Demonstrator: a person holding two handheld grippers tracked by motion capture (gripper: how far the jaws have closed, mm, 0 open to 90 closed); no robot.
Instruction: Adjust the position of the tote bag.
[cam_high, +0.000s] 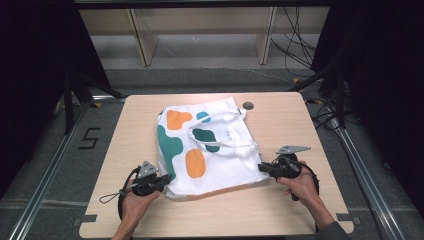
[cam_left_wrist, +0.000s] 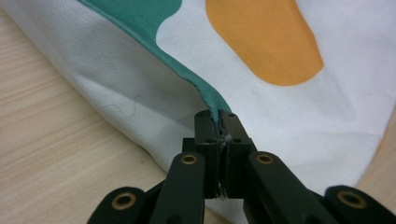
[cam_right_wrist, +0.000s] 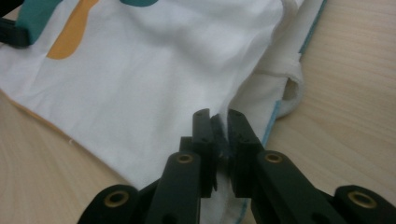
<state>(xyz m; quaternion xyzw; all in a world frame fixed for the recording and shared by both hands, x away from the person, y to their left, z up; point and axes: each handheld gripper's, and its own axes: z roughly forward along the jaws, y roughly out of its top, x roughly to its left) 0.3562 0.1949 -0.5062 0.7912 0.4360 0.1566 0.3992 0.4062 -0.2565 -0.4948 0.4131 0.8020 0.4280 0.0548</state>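
Left gripper (cam_left_wrist: 219, 122) clamped on the tote bag (cam_high: 207, 150) at its near-left edge; right gripper (cam_right_wrist: 220, 122) nipping the near-right edge. Bag lies flat mid-table (cam_high: 290, 210). Light, limp canvas: grip hems, expect sag. Handles (cam_high: 220, 131) farther back.

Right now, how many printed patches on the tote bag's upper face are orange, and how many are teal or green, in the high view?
Tote bag, printed patches:
Orange patches: 2, one near the far left corner, one near the front
Teal or green patches: 3, along the left edge, small far one, middle one
Total: 5
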